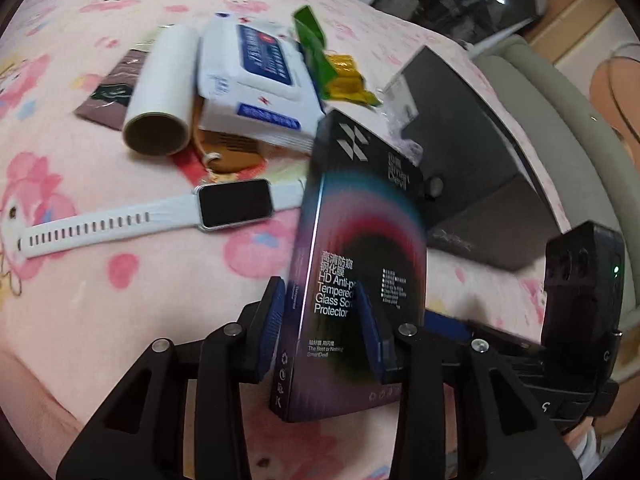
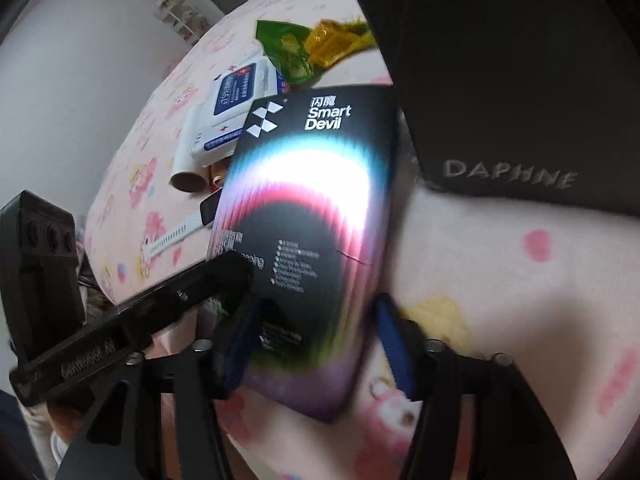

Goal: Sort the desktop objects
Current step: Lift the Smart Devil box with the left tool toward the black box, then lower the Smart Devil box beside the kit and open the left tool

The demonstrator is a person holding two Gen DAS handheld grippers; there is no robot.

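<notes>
- while the left gripper [image 1: 320,320] pinched the box [image 1: 352,264] between its blue pads [image 1: 272,320], the box stood lifted above the pink blanket [image 1: 100,320].
- the right gripper [image 2: 316,340] had its pads on both sides of the same box [image 2: 312,208]; whether they pressed it, i cannot tell.
- the box was just in front of a black daphne box [image 2: 520,100].
- a white watch [image 1: 168,212] lay flat, near a roll [image 1: 164,92], a wipes pack [image 1: 256,76] and green and yellow wrappers [image 1: 340,76].
</notes>
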